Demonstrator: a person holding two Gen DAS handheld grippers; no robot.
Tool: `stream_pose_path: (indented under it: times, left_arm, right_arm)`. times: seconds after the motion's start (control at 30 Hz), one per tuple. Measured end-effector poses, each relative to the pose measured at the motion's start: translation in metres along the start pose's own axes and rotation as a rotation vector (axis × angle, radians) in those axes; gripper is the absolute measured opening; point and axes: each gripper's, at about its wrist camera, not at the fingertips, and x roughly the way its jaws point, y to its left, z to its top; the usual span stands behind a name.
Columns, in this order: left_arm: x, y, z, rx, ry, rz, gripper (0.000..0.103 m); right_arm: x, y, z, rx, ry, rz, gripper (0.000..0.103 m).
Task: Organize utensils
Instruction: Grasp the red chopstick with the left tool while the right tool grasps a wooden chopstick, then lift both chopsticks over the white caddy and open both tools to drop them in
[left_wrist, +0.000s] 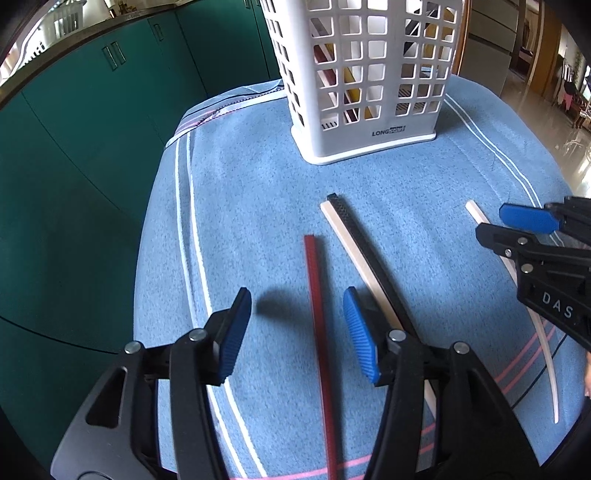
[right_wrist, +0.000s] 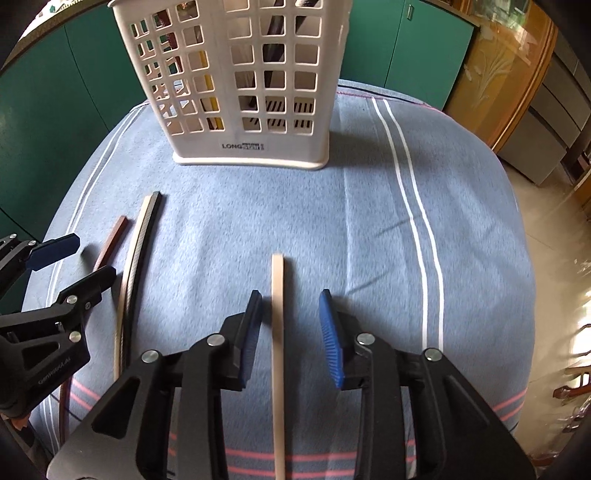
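Observation:
A white lattice utensil basket (left_wrist: 364, 81) stands at the far side of the blue towel (left_wrist: 258, 192), with several sticks inside; it also shows in the right wrist view (right_wrist: 243, 85). A red chopstick (left_wrist: 318, 314) lies between the open fingers of my left gripper (left_wrist: 297, 330), with a cream chopstick (left_wrist: 349, 247) and a black chopstick (left_wrist: 360, 236) just to its right. My right gripper (right_wrist: 291, 332) is open and straddles a cream chopstick (right_wrist: 277, 317) lying on the towel. The right gripper also shows in the left wrist view (left_wrist: 509, 225), and the left gripper in the right wrist view (right_wrist: 77, 258).
Green cabinet doors (left_wrist: 92, 129) stand behind and left of the table. Wooden furniture (right_wrist: 498, 81) and a tiled floor (right_wrist: 546, 206) lie to the right. The towel (right_wrist: 369, 206) has white and pink stripes near its edges.

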Motion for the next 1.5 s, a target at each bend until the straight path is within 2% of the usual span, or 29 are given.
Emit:
stream_pose_path:
  times: [0.13,0.2,0.27,0.3,0.33,0.37,0.4,0.43,0.53,0.67,0.8,1.03,1.23,1.37,1.43,1.5]
  left_arm:
    - [0.002,0.0,0.003,0.003,-0.001,0.006,0.053]
    - [0.002,0.0,0.003,-0.001,-0.002,-0.011,0.047]
    - [0.001,-0.001,0.003,-0.002,-0.003,-0.04,0.034]
    - [0.001,-0.001,0.003,-0.002,-0.002,-0.06,0.031]
    - [0.001,-0.001,0.004,-0.004,-0.001,-0.075,0.024]
    - [0.002,-0.002,0.004,-0.007,0.0,-0.09,0.014]
    - [0.002,-0.002,0.004,-0.012,0.0,-0.105,0.01]
    - [0.002,-0.002,0.004,-0.016,-0.002,-0.105,0.007]
    - [0.001,0.001,0.006,-0.043,-0.008,-0.108,0.006]
    - [-0.022,0.012,0.01,-0.079,-0.065,-0.103,0.006]
    - [-0.067,0.019,0.017,-0.094,-0.171,-0.1,0.006]
    - [-0.147,0.033,0.026,-0.12,-0.372,-0.104,0.006]
    - [-0.194,0.044,0.024,-0.158,-0.514,-0.115,0.006]
    - [-0.193,0.043,0.025,-0.176,-0.526,-0.099,0.006]
    - [-0.183,0.041,0.027,-0.177,-0.497,-0.103,0.006]
    - [-0.183,0.039,0.026,-0.171,-0.508,-0.085,0.006]
  right_arm:
    - [0.003,-0.001,0.006,-0.008,-0.003,-0.009,0.036]
    - [0.003,-0.001,0.006,-0.01,-0.008,-0.01,0.036]
    - [0.003,-0.002,0.006,-0.011,-0.012,-0.005,0.036]
    - [0.003,-0.002,0.005,-0.01,-0.013,0.004,0.034]
    - [0.003,-0.002,0.004,-0.013,-0.014,0.013,0.032]
    - [0.003,-0.001,0.004,-0.02,-0.016,0.025,0.025]
    - [0.002,0.001,0.002,-0.023,-0.016,0.038,0.014]
    - [0.001,0.003,0.0,-0.025,-0.015,0.048,0.009]
    - [0.001,0.008,0.0,-0.026,-0.017,0.052,0.007]
    - [-0.018,0.004,-0.003,-0.002,-0.064,0.073,0.007]
    - [-0.059,-0.004,-0.002,0.019,-0.156,0.077,0.007]
    - [-0.161,-0.017,-0.009,0.037,-0.378,0.115,0.007]
    - [-0.222,-0.032,-0.019,0.06,-0.513,0.126,0.007]
    - [-0.23,-0.038,-0.017,0.073,-0.53,0.126,0.007]
    - [-0.225,-0.037,-0.015,0.073,-0.51,0.13,0.007]
    - [-0.218,-0.035,-0.014,0.07,-0.49,0.137,0.007]
